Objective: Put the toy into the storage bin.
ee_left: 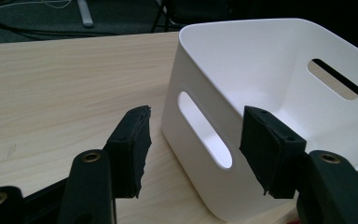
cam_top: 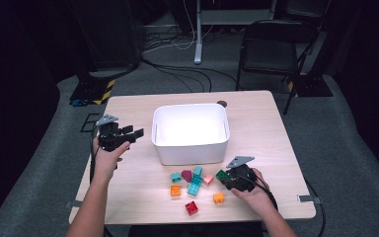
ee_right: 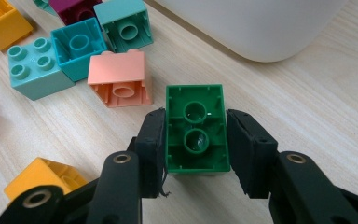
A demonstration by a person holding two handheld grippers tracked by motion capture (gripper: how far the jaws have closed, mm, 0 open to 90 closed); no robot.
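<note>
The green brick point(ee_right: 196, 128) lies hollow underside up on the counter point(ee_right: 307, 93) in the lower middle of the right gripper view, its long axis running along the jaws toward the white bin point(ee_right: 261, 23). The right gripper point(ee_right: 195, 140) has its pads against the brick's long sides, gripping it. At the left of the high view, the left gripper point(ee_left: 193, 140) is held level with jaws wide and nothing between them, pointing at the bin's slotted wall; no writing is legible

Colours of the bricks, tub and table.
A green brick point(ee_right: 196, 135) sits between black jaws; near it lie a salmon-pink brick point(ee_right: 120, 78), teal brick point(ee_right: 77, 48), pale turquoise brick point(ee_right: 36, 67), maroon brick point(cam_top: 186, 175), orange bricks point(cam_top: 175, 190) and a red brick point(cam_top: 191, 208). The tub point(cam_top: 190, 153) is plain white; the table point(cam_top: 128, 106) is pale wood grain.
</note>
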